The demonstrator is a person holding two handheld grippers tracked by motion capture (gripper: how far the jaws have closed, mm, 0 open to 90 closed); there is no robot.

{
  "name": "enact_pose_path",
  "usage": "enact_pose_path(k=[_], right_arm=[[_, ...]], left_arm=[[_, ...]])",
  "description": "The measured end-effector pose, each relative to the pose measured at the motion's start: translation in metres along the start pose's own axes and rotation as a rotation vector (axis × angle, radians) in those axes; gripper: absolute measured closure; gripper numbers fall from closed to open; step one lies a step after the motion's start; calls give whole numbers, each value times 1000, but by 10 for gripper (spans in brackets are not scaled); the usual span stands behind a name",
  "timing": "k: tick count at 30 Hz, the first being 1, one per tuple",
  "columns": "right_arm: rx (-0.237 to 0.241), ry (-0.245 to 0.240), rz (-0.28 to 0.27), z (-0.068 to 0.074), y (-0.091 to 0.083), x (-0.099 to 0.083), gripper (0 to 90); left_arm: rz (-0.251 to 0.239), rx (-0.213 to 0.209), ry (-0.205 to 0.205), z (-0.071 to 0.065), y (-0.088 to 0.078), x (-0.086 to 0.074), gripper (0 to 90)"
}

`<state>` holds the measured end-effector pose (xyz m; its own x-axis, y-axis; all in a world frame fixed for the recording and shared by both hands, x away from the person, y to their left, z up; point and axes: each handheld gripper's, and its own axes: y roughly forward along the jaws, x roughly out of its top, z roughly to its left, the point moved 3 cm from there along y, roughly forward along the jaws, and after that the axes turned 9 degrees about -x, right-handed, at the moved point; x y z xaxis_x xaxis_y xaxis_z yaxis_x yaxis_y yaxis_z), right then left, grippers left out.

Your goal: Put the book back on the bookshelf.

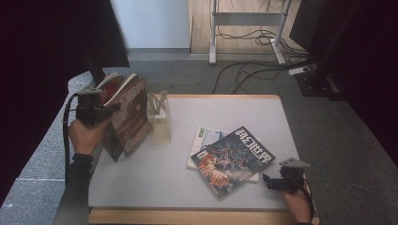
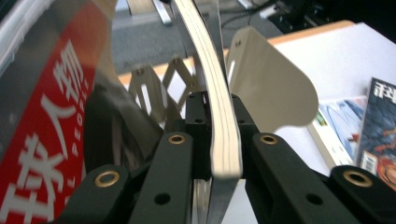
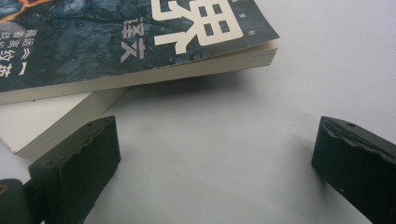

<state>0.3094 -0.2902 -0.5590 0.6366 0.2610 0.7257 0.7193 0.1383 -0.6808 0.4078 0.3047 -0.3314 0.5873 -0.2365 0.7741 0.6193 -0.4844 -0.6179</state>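
The left hand-held gripper (image 1: pixel 110 108) is clenched on a magazine (image 1: pixel 130 115) – it stands upright between the jaws, just beside a cream bookend (image 1: pixel 159 123). The right hand-held gripper (image 1: pixel 267 180) rests released on the surface (image 1: pixel 155 173) – two stacked magazines (image 1: pixel 232 159) lie just ahead of it.

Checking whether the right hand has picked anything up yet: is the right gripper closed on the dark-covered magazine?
No. The right gripper has its jaws wide apart over bare table, with the dark-covered magazine lying beyond them.
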Motion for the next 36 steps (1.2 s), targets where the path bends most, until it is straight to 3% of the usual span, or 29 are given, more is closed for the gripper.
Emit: enact_pose_path(k=[5,12,18,23,30,34,36], right_arm=[[-1,1,-1,0,0,0,3],[0,2,1,0,0,0,3],[0,2,1,0,0,0,4],[1,1,0,0,0,0,4],[0,2,-1,0,0,0,3],[0,2,-1,0,0,0,3],[-1,3,-1,0,0,0,4]], left_arm=[[31,-21,-18,1,-1,-3,828],[-32,19,-9,-1,-1,2,844],[-115,22,-38,2,0,8,843],[-94,49,-42,5,12,5,842],[-114,35,-76,11,14,-6,831],[-98,78,-40,9,11,-7,769],[-101,72,-41,8,7,-8,729]])
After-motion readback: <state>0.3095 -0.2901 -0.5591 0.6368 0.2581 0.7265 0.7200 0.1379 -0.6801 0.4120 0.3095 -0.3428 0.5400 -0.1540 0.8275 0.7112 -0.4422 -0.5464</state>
